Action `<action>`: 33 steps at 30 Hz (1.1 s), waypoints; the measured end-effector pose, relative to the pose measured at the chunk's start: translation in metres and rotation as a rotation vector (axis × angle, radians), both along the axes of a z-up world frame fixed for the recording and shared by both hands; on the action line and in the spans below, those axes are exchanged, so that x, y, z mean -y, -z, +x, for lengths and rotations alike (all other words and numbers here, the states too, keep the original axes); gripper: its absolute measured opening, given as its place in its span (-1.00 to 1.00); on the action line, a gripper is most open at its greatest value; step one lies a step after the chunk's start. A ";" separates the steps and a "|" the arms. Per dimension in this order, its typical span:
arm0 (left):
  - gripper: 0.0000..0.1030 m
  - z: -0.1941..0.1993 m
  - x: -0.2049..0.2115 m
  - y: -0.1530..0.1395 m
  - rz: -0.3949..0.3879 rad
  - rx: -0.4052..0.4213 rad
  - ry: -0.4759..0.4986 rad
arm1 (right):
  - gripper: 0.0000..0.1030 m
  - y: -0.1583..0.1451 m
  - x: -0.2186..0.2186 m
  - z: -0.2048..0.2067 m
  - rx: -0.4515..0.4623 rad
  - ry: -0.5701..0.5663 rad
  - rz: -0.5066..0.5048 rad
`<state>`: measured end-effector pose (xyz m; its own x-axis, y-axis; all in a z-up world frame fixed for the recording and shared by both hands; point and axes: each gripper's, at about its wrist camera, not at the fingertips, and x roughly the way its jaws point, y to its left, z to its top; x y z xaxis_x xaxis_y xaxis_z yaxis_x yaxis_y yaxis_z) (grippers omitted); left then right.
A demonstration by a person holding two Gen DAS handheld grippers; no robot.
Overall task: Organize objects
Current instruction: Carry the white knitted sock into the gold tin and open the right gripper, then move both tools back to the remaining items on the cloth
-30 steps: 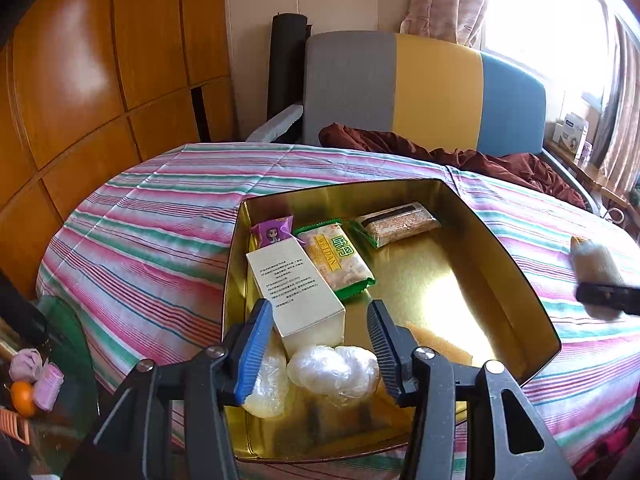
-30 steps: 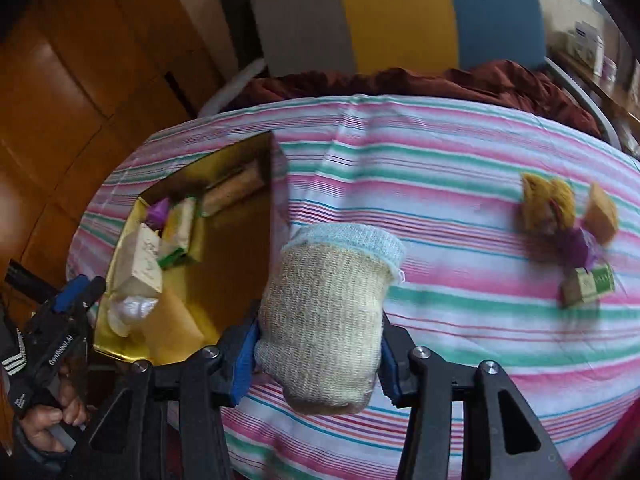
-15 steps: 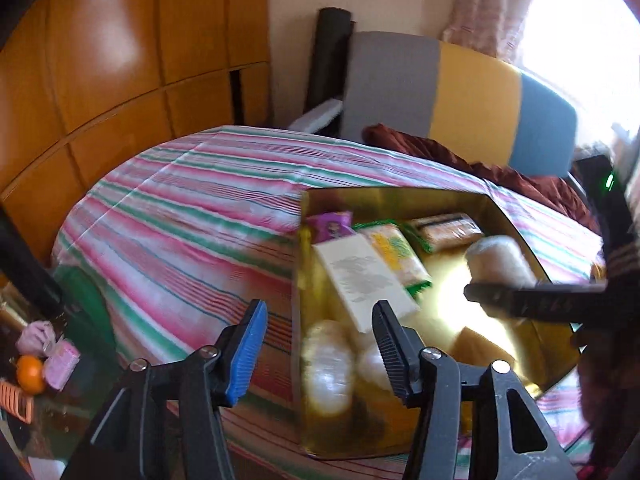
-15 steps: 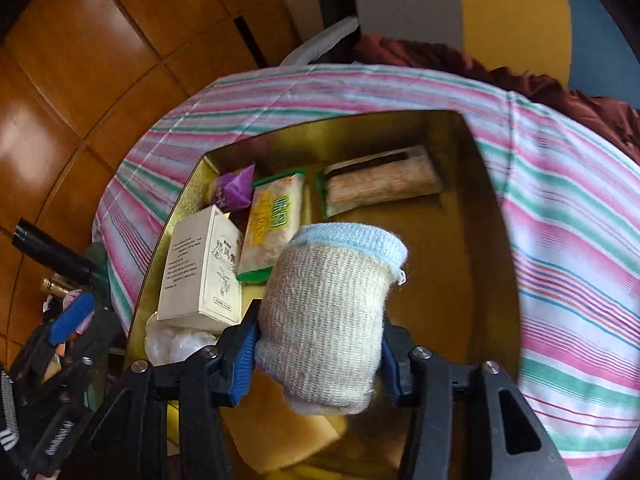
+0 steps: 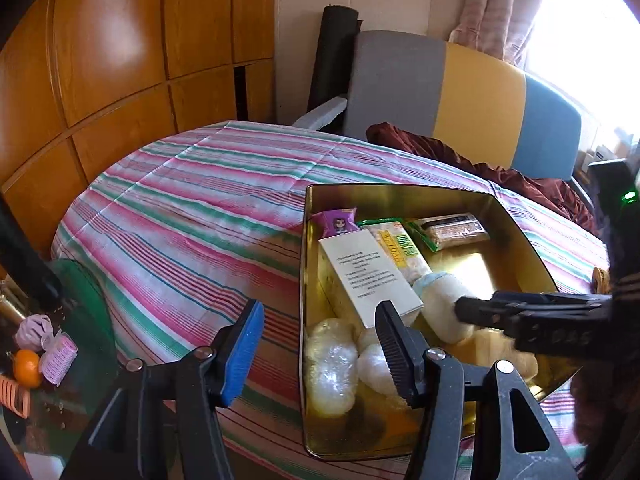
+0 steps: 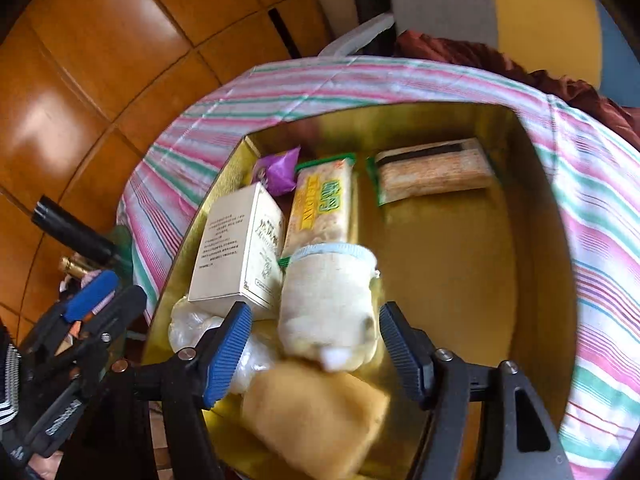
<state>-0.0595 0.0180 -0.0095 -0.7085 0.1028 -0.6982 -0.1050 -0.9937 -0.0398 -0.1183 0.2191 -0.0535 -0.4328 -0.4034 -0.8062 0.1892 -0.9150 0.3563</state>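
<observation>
A gold tin (image 5: pixel 400 192) sits on the striped tablecloth (image 5: pixel 192 216). It holds a white box (image 5: pixel 368 276), a green-yellow snack pack (image 5: pixel 400 248), a purple packet (image 5: pixel 338 220), a cracker pack (image 5: pixel 452 230) and clear-wrapped white lumps (image 5: pixel 332 368). In the right wrist view my right gripper (image 6: pixel 314 316) hangs inside the tin (image 6: pixel 540 240). Its jaws are opening, and a beige knitted roll with a blue rim (image 6: pixel 328 300) lies between them with a gap at each pad. The roll leans on a yellow packet (image 6: pixel 316 412). My left gripper (image 5: pixel 318 316) is opening over the tin's left wall, holding nothing.
A chair with a grey, yellow and blue back (image 5: pixel 460 96) stands behind the table, with a maroon cloth (image 5: pixel 480 164) on its seat. Wooden panels (image 5: pixel 120 60) line the left wall. A low glass table (image 5: pixel 60 344) at lower left holds an orange and small items.
The right gripper carried the knitted roll from above the tablecloth down into the tin, and its pads spread away from it. The left gripper slid left, from over the tin's contents to its left wall.
</observation>
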 end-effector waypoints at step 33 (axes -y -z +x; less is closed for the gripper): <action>0.31 0.043 -0.122 -0.025 -0.054 -0.057 0.359 | 0.46 -0.060 -0.319 0.130 -0.095 0.753 0.200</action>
